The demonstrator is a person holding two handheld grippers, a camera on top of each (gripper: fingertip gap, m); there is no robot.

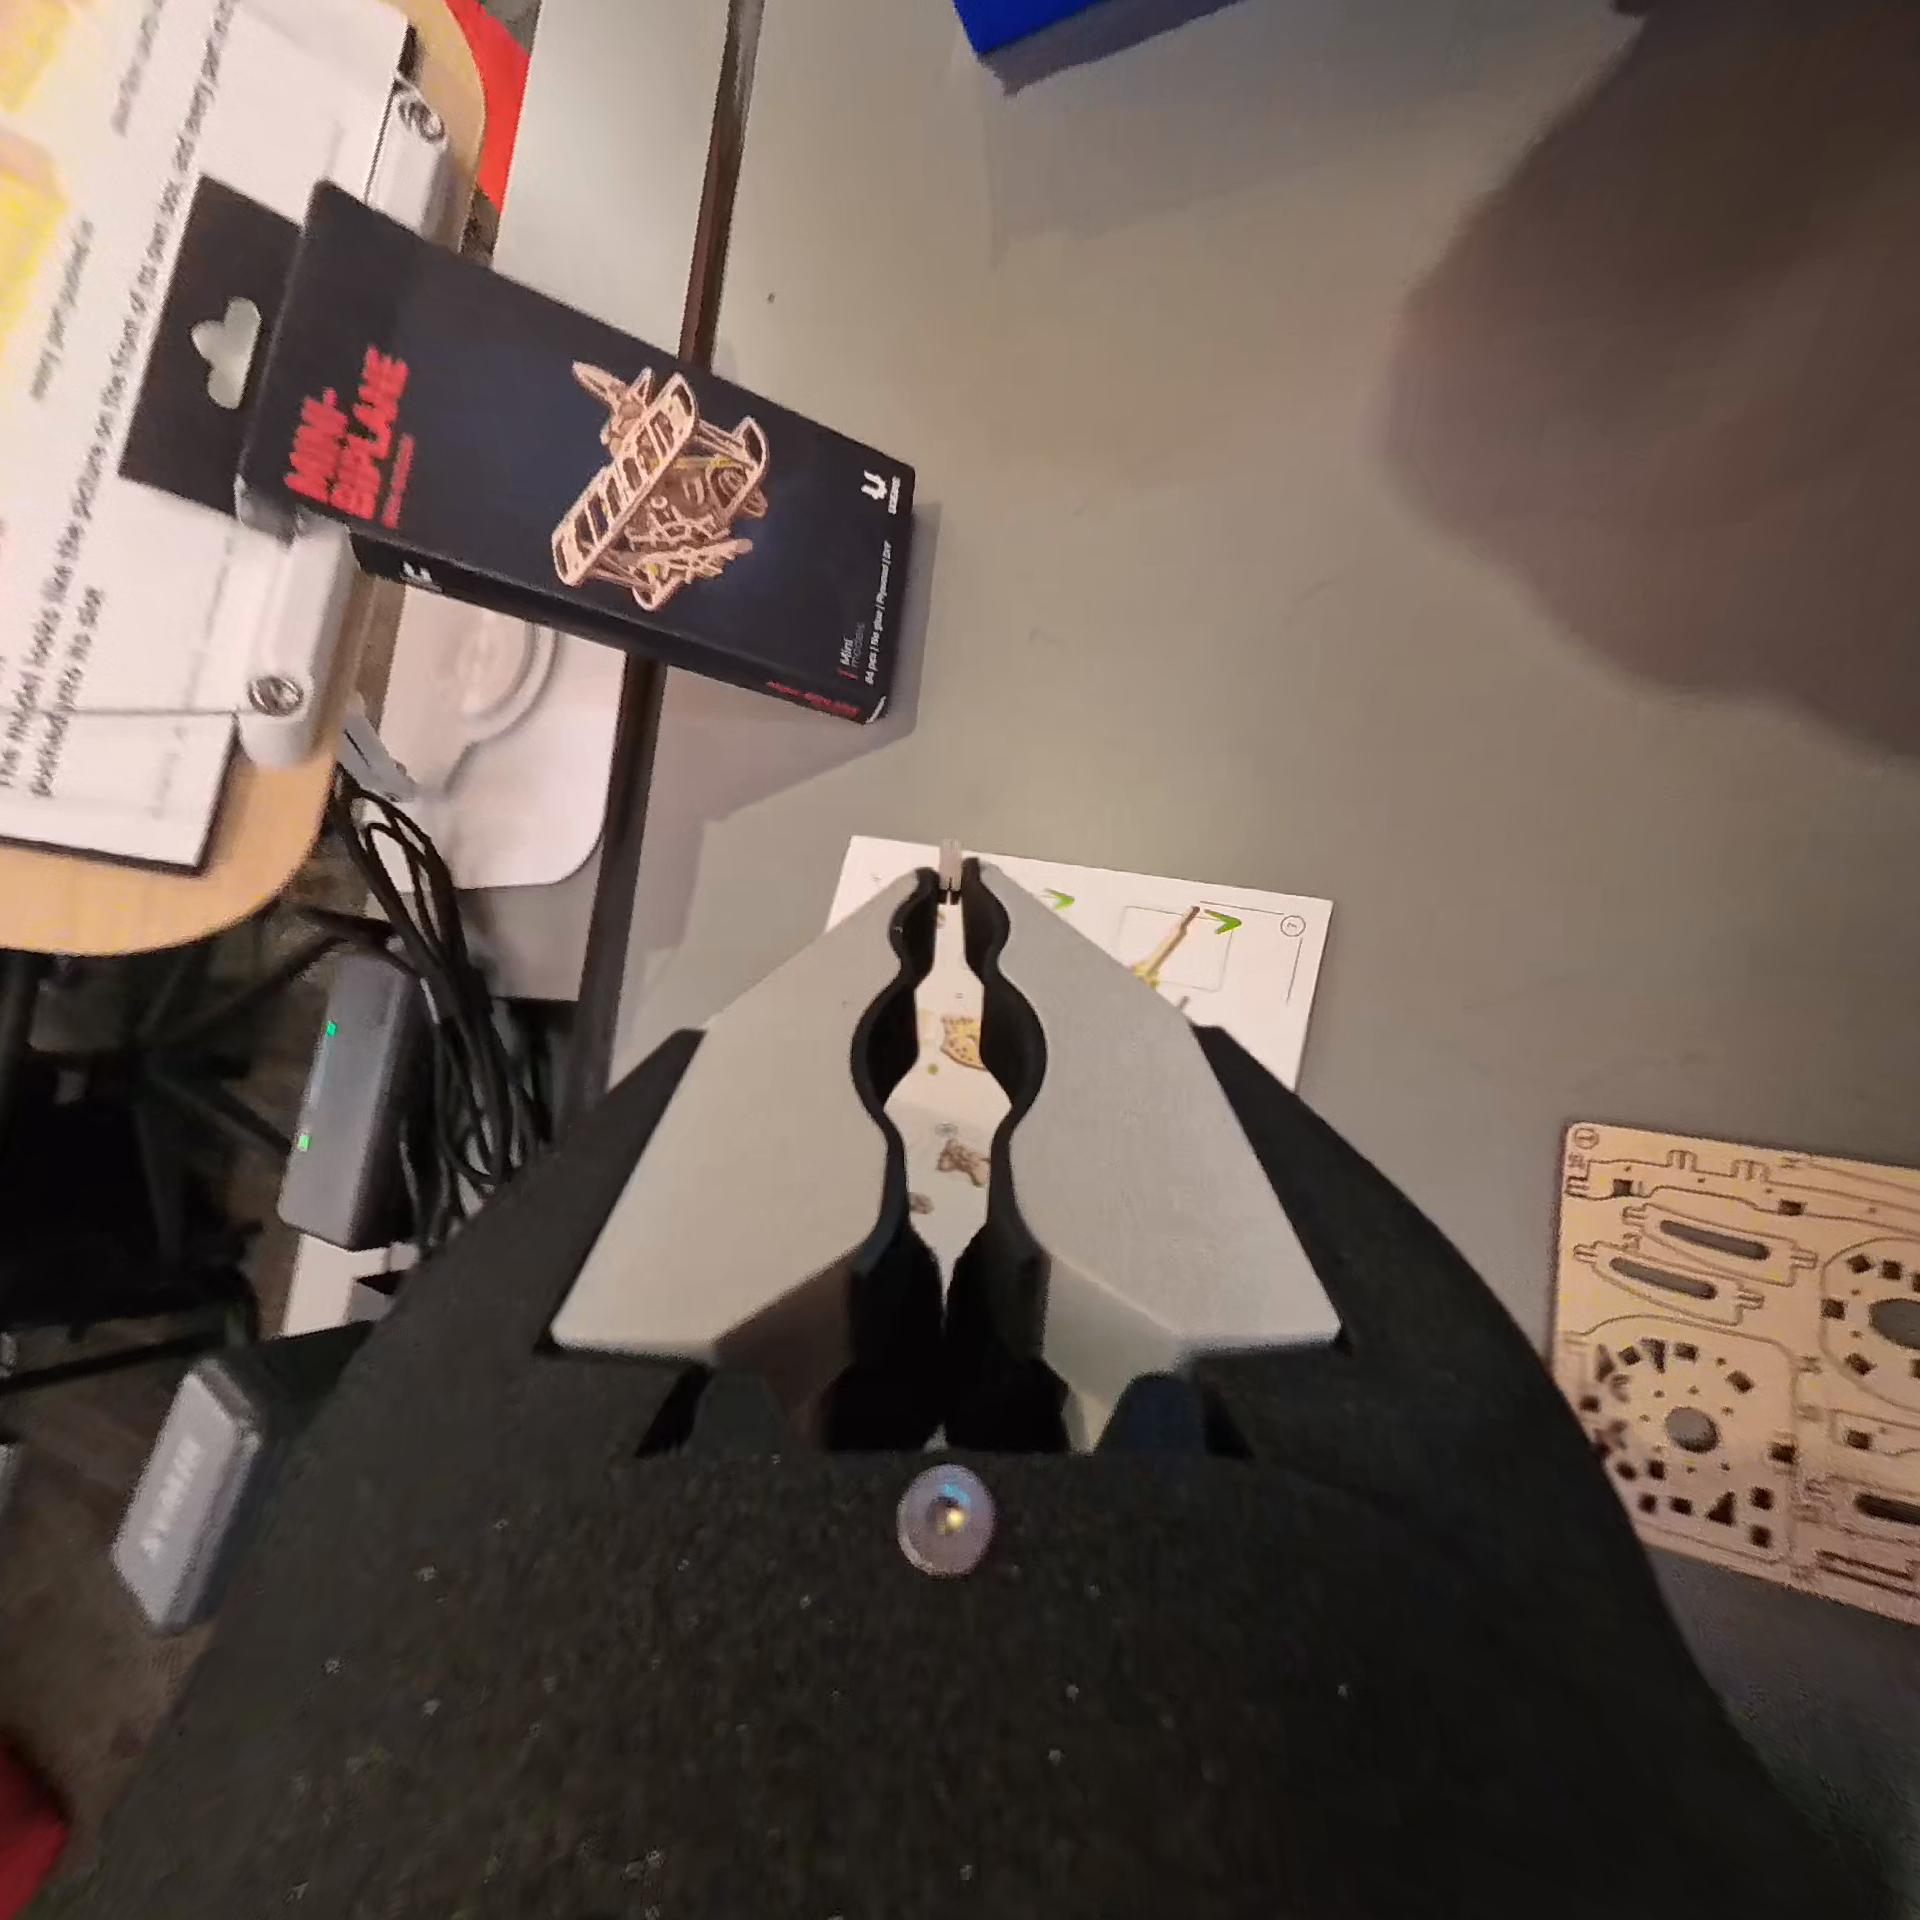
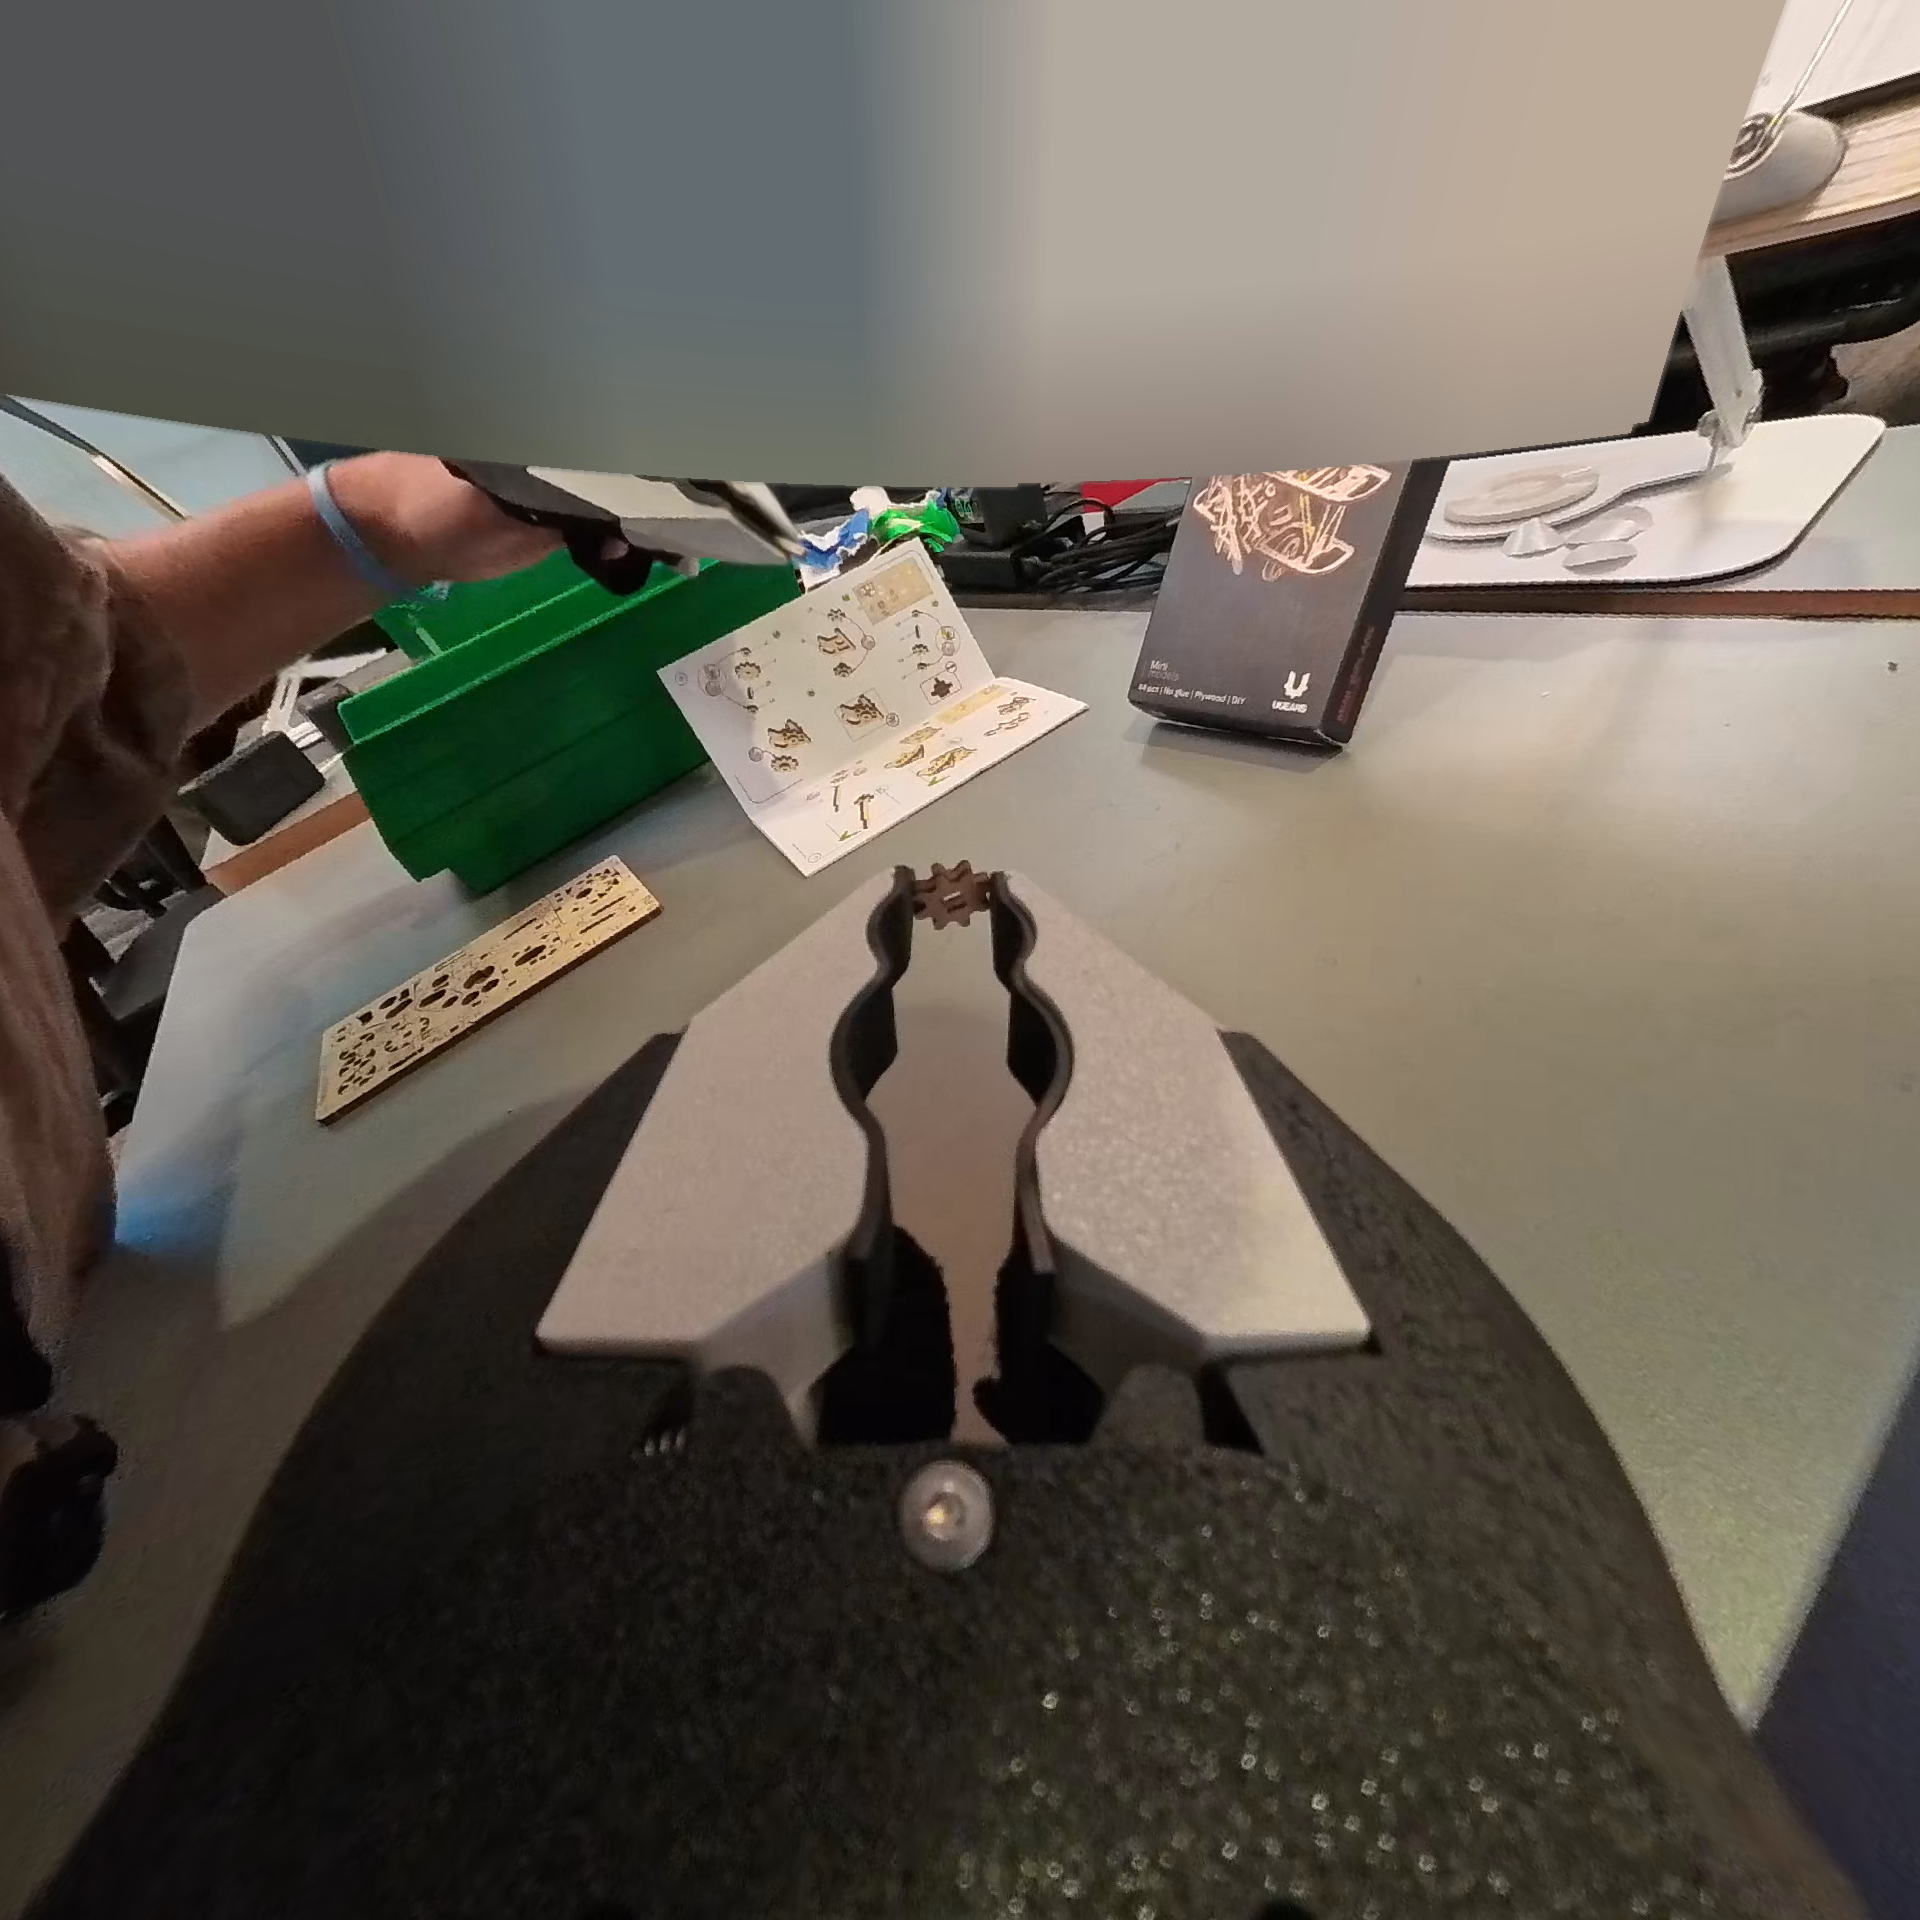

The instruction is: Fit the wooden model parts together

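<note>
My left gripper (image 1: 948,881) is shut on a tiny pale peg (image 1: 949,860) that pokes out past its tips, held high above the instruction sheet (image 1: 1236,956). It also shows far off in the right wrist view (image 2: 792,549), above the green box. My right gripper (image 2: 954,896) is shut on a small wooden gear (image 2: 952,898) with teeth, held above the grey table (image 2: 1455,987). A wooden parts sheet (image 1: 1745,1361) with cut-out holes lies flat on the table; it also shows in the right wrist view (image 2: 488,987).
The black model box (image 1: 613,520) stands on the table, also in the right wrist view (image 2: 1278,613). A green box (image 2: 540,727) sits at the left behind the instruction sheet (image 2: 862,707). A white monitor stand (image 2: 1662,499) is at the back right. Cables and chargers (image 1: 353,1122) lie beyond the table edge. There is about 25 cm between the tips of the two grippers.
</note>
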